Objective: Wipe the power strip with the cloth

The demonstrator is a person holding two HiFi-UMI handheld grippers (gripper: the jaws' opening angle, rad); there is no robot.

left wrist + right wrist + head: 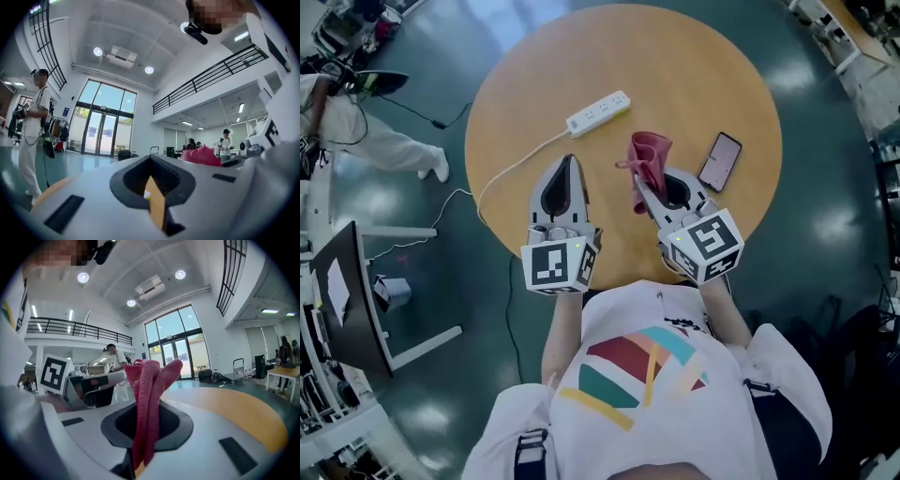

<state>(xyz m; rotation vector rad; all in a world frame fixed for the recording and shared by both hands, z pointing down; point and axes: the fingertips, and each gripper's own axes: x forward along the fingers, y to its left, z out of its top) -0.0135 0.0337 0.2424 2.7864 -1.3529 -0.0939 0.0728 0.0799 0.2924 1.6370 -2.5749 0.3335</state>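
Note:
A white power strip lies on the round wooden table, its white cord running off the left edge. My right gripper is shut on a pink cloth, which sticks up past the jaws; in the right gripper view the cloth hangs folded between them. My left gripper is shut with nothing in it, just below the strip. In the left gripper view its jaws meet and the pink cloth shows to the right.
A black phone lies on the table right of the cloth. A white desk frame and cables stand on the floor to the left. A person in white is at the far left.

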